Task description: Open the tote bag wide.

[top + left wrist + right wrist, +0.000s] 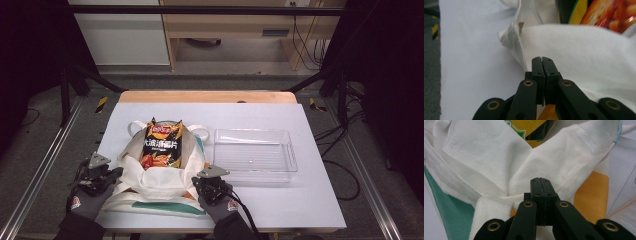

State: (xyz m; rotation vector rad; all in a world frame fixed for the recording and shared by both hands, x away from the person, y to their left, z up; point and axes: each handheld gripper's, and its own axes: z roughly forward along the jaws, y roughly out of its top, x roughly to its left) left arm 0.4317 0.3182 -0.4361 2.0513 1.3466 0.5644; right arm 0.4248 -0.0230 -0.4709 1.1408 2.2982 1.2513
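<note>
Where legible, Lay's-branded crisp bag [161, 143]

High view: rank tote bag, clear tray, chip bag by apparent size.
1. White tote bag, largest footprint.
2. Clear tray, a little smaller; close enough that its flat, farther position makes the gap unsure.
3. Chip bag, clearly smallest, partly hidden in the tote.

— Position of the chip bag [162, 144]?
— Upright inside the tote bag [160, 182]. The tray [255, 172] sits just right of the tote bag — both on the table [300, 200].
</note>
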